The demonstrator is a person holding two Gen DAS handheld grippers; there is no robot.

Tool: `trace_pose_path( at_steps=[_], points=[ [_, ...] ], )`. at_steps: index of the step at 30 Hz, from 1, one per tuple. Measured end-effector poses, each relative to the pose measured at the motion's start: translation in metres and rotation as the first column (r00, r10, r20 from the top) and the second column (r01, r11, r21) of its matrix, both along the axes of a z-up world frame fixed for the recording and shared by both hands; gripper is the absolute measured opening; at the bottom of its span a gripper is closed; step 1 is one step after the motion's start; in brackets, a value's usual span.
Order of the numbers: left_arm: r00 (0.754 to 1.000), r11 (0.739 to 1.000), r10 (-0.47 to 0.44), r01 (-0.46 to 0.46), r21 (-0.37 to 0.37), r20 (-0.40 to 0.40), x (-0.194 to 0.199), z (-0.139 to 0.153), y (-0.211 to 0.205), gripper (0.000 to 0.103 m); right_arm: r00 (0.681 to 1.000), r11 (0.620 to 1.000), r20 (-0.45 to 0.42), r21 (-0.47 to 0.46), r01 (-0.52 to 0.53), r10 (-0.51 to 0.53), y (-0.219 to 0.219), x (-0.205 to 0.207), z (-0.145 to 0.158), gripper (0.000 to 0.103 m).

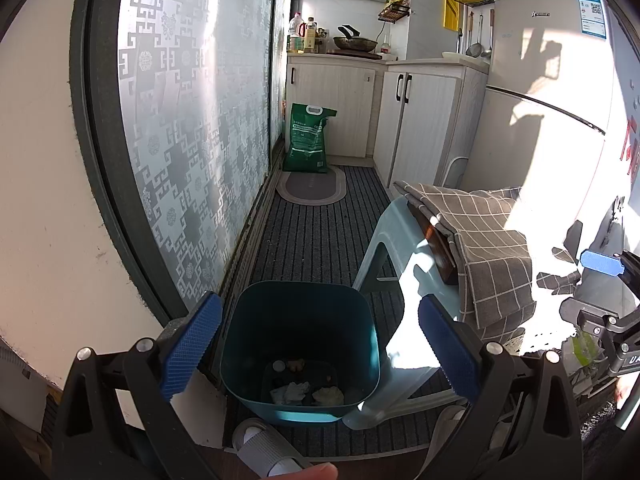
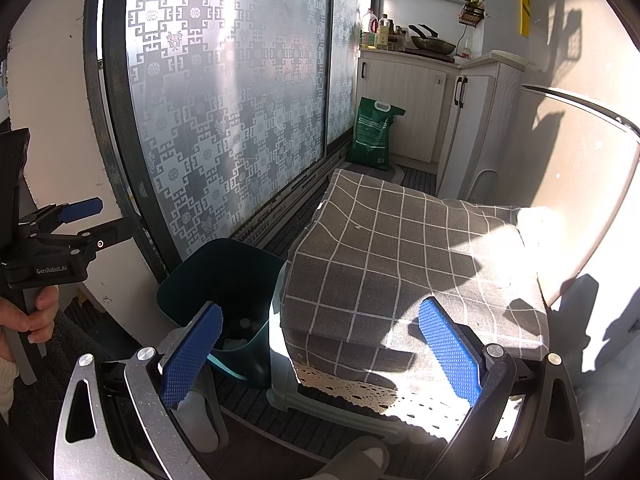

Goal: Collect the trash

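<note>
Left hand-held gripper (image 1: 318,350) hangs above the teal trash bin (image 1: 300,320), jaws spread wide, nothing between the blue pads. Bin stands on the striped floor mat (image 1: 320,224), between the patterned sliding glass door (image 1: 192,128) and a pale plastic stool (image 1: 394,248). Inside the bin, at the bottom: crumpled white paper (image 1: 294,392) and a few small scraps, too small to identify. Stool is draped with a grey checked cloth (image 2: 400,248); lace edging hangs at its near side. Right hand-held gripper (image 2: 320,354) is also wide open and empty, poised over the near edge of the cloth, with the bin just to its left. Right-wrist view catches a hand (image 2: 28,320) gripping the left tool's handle at far left. Green sack (image 1: 308,138) leans against the cabinet (image 1: 340,108) at the far end. Slippered toes (image 1: 260,446) show at bottom frame.
</note>
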State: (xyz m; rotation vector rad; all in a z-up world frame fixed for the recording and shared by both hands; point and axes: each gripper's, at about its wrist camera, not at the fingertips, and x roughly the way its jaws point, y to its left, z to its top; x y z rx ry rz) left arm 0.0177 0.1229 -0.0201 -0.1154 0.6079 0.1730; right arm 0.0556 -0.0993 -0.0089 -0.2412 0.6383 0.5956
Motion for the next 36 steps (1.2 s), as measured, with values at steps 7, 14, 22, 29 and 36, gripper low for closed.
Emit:
trace_pose_path(
  at_steps=[7,14,22,29,36],
  points=[
    [1.000,1.000,0.002,-0.002,0.004,-0.001,-0.0001,-0.0005,0.0006,0.100,1.000,1.000,0.000,-0.001,0.000,0.000,-0.0004,0.0003,-0.0007,0.100],
    [1.000,1.000,0.003,-0.003,0.004,0.000,0.0000,-0.0010,0.0002,0.100,1.000,1.000,0.001,-0.001,-0.001,0.001,-0.0006,0.0003,-0.0005,0.100],
    [1.000,1.000,0.004,-0.004,0.005,-0.003,-0.0003,-0.0013,0.0000,0.100,1.000,1.000,0.000,-0.002,-0.001,0.001,0.0000,0.0002,-0.0006,0.100],
    [1.000,1.000,0.001,-0.001,0.009,-0.006,0.0001,-0.0010,-0.0008,0.100,1.000,1.000,0.000,-0.003,-0.002,0.002,-0.0011,0.0004,-0.0009,0.099],
    [1.000,1.000,0.002,-0.002,0.009,-0.006,0.0001,-0.0009,-0.0009,0.100,1.000,1.000,0.000,-0.004,-0.002,0.002,-0.0005,0.0002,-0.0005,0.100]
  ],
)
